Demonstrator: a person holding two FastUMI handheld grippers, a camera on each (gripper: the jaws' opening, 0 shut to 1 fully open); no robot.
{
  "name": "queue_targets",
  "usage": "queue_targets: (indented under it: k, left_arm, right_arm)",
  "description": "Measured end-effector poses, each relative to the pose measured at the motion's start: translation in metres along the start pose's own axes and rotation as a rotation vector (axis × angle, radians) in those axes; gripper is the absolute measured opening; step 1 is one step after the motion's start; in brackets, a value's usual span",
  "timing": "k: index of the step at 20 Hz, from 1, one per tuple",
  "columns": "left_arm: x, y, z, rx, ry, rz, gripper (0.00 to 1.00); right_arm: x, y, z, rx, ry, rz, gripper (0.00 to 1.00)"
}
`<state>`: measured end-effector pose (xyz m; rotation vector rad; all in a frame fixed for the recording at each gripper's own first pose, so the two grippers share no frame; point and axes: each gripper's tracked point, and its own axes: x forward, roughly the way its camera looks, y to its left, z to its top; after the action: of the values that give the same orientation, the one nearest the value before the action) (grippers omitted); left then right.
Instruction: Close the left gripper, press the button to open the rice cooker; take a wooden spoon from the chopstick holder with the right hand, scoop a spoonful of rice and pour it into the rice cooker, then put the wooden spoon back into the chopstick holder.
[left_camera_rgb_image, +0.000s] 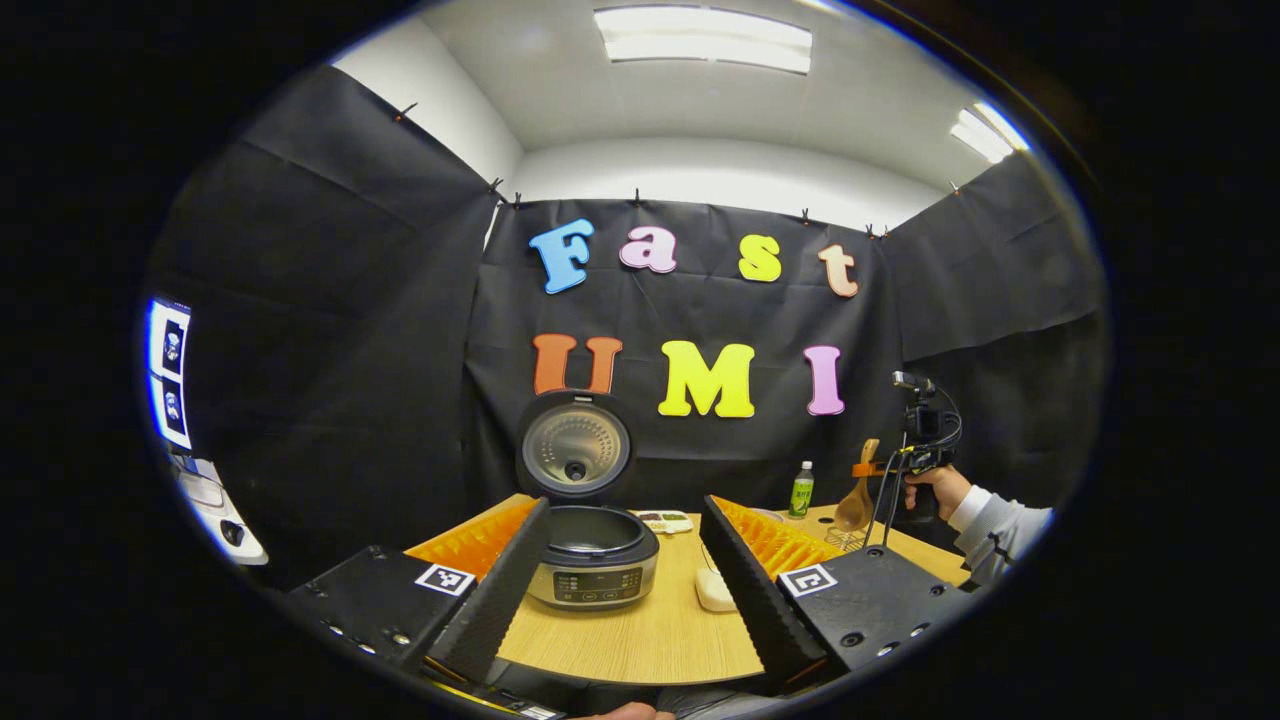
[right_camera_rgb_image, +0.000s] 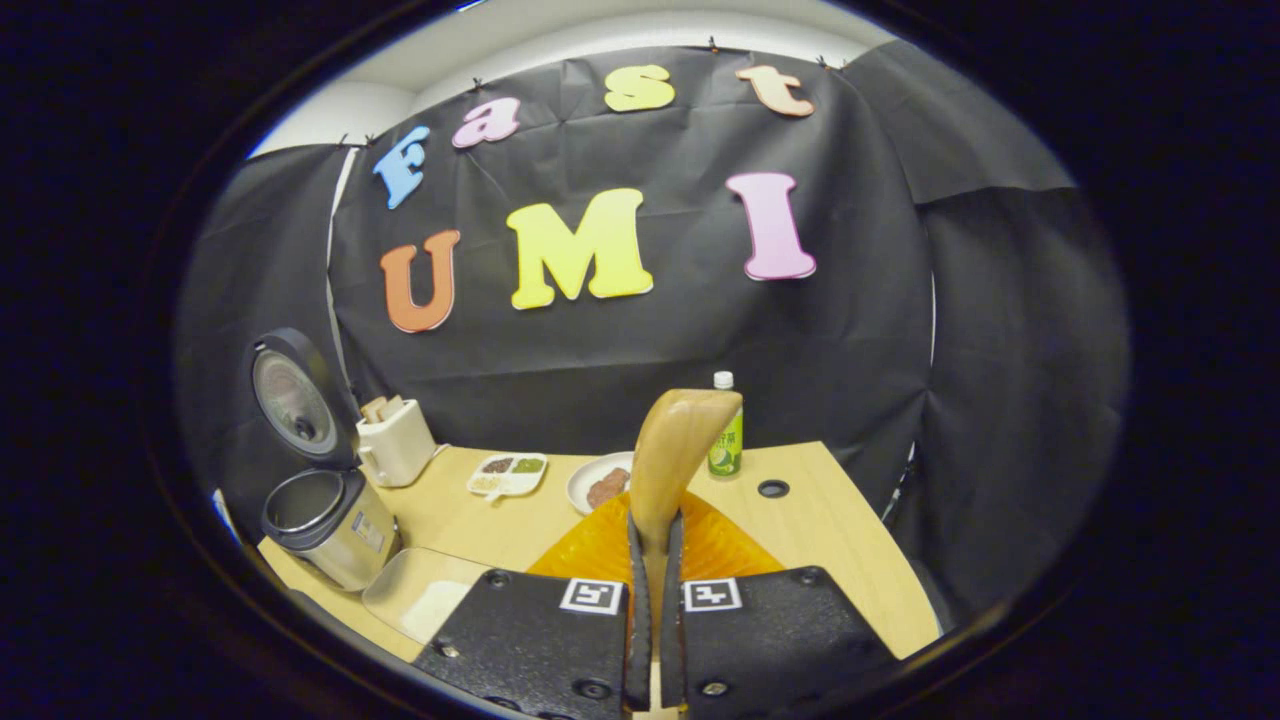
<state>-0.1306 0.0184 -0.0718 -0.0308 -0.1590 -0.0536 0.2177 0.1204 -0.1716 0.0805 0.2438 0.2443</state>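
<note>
At the bottom of the right gripper view, the right gripper (right_camera_rgb_image: 652, 560) pinches the spoon (right_camera_rgb_image: 668, 470) by its handle, so the pale wooden bowl stands up mid-frame. At the bottom of the left gripper view, the left gripper (left_camera_rgb_image: 625, 560) is spread wide. Between its fingers the cooker (left_camera_rgb_image: 592, 560) sits on the table (left_camera_rgb_image: 650, 630), lid up. At the right a hand (left_camera_rgb_image: 935, 490) holds the spoon aloft. The right gripper view adds a plate (right_camera_rgb_image: 598, 482) and bottle (right_camera_rgb_image: 727, 430) beyond.

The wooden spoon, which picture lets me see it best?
The right gripper view: the wooden spoon stands big and upright in the middle, its handle pinched between the right gripper fingers. In the left gripper view the spoon is small and far off at the right, hanging bowl-down from that gripper in the person's hand.
</note>
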Motion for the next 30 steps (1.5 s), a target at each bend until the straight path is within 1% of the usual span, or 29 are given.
queue_targets:
  k: [3,5,8,9,10,13,15,16,17,18,20,21,22,23,24,27,29,30]
  left_arm:
    - [-0.002,0.006,-0.003,0.016,0.014,0.011,0.95]
    - [-0.002,0.007,-0.007,0.022,0.027,0.012,0.95]
    - [0.001,0.010,-0.015,0.018,0.048,0.015,0.95]
    - [0.002,0.012,-0.018,0.018,0.055,0.020,0.95]
    - [0.003,0.014,-0.021,0.017,0.065,0.026,0.95]
    - [0.005,0.015,-0.024,0.003,0.081,0.027,0.95]
    - [0.004,0.018,-0.023,0.003,0.078,0.028,0.95]
    - [0.003,0.019,-0.025,0.003,0.079,0.032,0.85]
    - [0.003,0.020,-0.025,-0.001,0.077,0.035,0.95]
    - [0.004,0.022,-0.024,-0.008,0.073,0.036,0.95]
    - [0.002,0.026,-0.023,-0.027,0.070,0.039,0.95]
    - [0.002,0.027,-0.025,-0.034,0.074,0.040,0.95]
    - [0.005,0.027,-0.027,-0.038,0.081,0.043,0.95]
    - [0.005,0.027,-0.028,-0.039,0.085,0.044,0.94]
    - [0.007,0.026,-0.029,-0.040,0.088,0.043,0.94]
    - [0.008,0.025,-0.030,-0.051,0.092,0.033,0.94]
    - [0.008,0.021,-0.035,-0.052,0.108,0.018,0.94]
    - [0.011,0.018,-0.038,-0.048,0.115,0.009,0.94]
  right_arm:
    - [-0.007,0.037,0.006,-0.018,-0.041,0.011,0.08]
    - [-0.010,0.069,0.006,-0.018,-0.062,0.036,0.08]
    - [-0.009,0.115,-0.012,-0.033,-0.058,0.068,0.08]
    - [-0.006,0.130,-0.021,-0.042,-0.054,0.079,0.16]
    - [-0.003,0.141,-0.032,-0.052,-0.047,0.082,0.08]
    - [0.009,0.166,-0.066,-0.093,-0.013,0.075,0.08]
    - [0.016,0.172,-0.086,-0.121,0.005,0.048,0.08]
    - [0.018,0.174,-0.098,-0.137,0.025,0.038,0.08]
    - [0.018,0.180,-0.109,-0.154,0.038,0.045,0.08]
    - [0.019,0.183,-0.114,-0.165,0.037,0.044,0.08]
    - [0.021,0.171,-0.118,-0.204,0.020,-0.013,0.08]
    - [0.025,0.167,-0.124,-0.230,0.026,-0.044,0.08]
    - [0.026,0.167,-0.134,-0.239,0.052,-0.056,0.08]
    - [0.027,0.172,-0.149,-0.213,0.098,-0.032,0.08]
    - [0.025,0.184,-0.163,-0.166,0.143,0.020,0.08]
    - [0.015,0.199,-0.164,-0.099,0.165,0.078,0.08]
    - [0.010,0.216,-0.167,-0.078,0.184,0.137,0.08]
    - [0.009,0.218,-0.168,-0.074,0.188,0.149,0.08]
